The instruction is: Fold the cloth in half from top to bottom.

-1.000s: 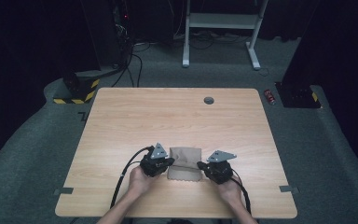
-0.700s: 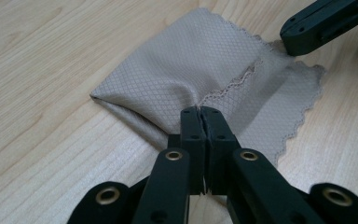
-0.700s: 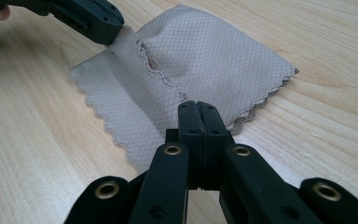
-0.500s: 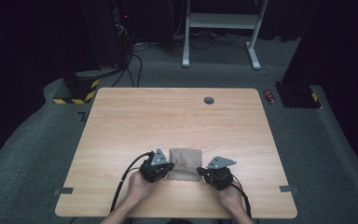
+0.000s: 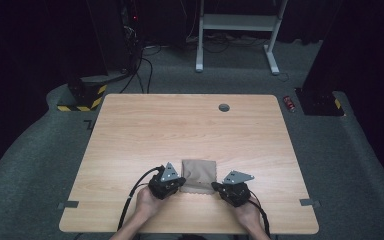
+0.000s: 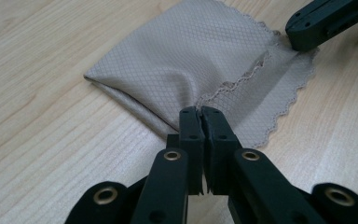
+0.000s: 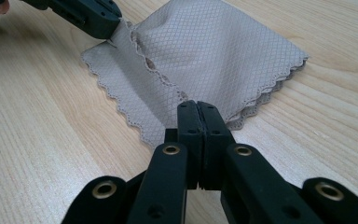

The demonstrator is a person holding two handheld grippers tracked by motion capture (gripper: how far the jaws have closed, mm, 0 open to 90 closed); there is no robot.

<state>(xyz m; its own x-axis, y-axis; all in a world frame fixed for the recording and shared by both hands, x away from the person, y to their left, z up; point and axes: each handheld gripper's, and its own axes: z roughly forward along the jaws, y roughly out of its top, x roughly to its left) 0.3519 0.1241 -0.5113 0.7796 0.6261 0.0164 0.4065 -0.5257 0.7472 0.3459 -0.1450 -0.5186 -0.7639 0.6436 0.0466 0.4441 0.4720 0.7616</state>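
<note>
The left claw (image 6: pixel 200 112) is pinched tight on the near left corner of the cloth (image 6: pixel 191 56), its two black jaws pressed together with the beige fabric puckering up into them. The right claw (image 7: pixel 198 106) does the same at the near right corner, jaws together on the scalloped edge. In the high view, the left claw (image 5: pixel 179 184) and right claw (image 5: pixel 217 187) sit at either near corner of the cloth (image 5: pixel 198 172), each carried by a hand coming in from the near edge of the tabletop (image 5: pixel 180 125).

The cloth lies near the middle of the near half of the tabletop, already doubled over: a smooth fold runs along one side, and two scalloped layers show at the near edge, the upper one set back a little from the lower. So one fold looks done. With both near corners gripped, the step in hand is most likely a second fold, carrying the near edge up and over toward the far edge, though from these angles I cannot tell whether each claw holds both layers or just the lower one. Left to do, by my reading: lift, carry across, lay down with edges matched, and release.
</note>
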